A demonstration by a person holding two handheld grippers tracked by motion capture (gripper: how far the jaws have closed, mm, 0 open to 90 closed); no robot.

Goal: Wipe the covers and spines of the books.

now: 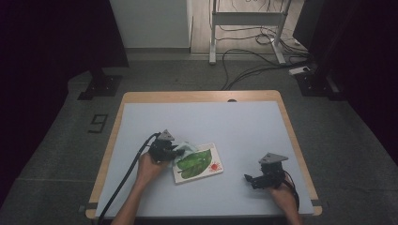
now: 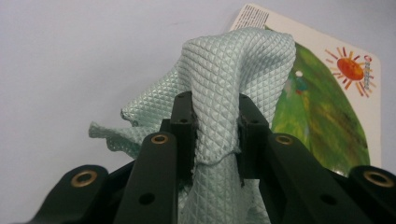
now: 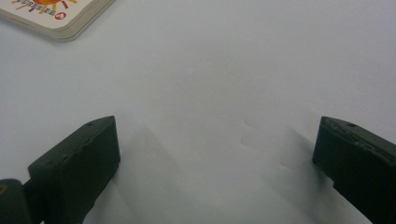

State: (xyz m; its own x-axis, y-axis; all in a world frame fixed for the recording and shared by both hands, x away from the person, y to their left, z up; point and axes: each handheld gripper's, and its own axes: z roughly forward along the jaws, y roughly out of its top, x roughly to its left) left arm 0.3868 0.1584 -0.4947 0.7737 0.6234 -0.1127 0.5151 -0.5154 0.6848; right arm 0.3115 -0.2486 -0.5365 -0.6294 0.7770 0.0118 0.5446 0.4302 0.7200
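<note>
1. Cloth (image 2: 219, 93) sat pinched between the jaws of the left gripper (image 1: 164, 149), which had closed on a bunched fold of it; the pale green, diamond-textured fabric rose above the jaw tips and spilled out to either side in the left gripper view.
2. Cloth and left gripper were at the near-left end of the book (image 1: 199, 164), with the fabric draped over that end of the cover (a green leaf and a small orange sun were printed on it).
3. From the left gripper the book stretched away toward the person's right and slightly nearer, its long axis running roughly left to right across the table, so a wipe along the cover would probably have to travel that way.
4. The right gripper (image 1: 263, 179) rested well apart from the book, off its right end, jaws wide apart and holding nothing; in the right gripper view just a corner of the book (image 3: 56, 16) peeked in at the upper left beyond bare tabletop.
5. The left hand was plainly the nearer one to both cloth and book (the right looked idle, though it could steady the book's right end if needed).
6. The table (image 1: 244, 131) had a pale blue-grey top with a wooden edge showing at its borders.
7. Beyond it lay a grey floor with loose cables (image 1: 253, 65), a metal frame (image 1: 246, 18) on feet, and dark curtains on both sides.
</note>
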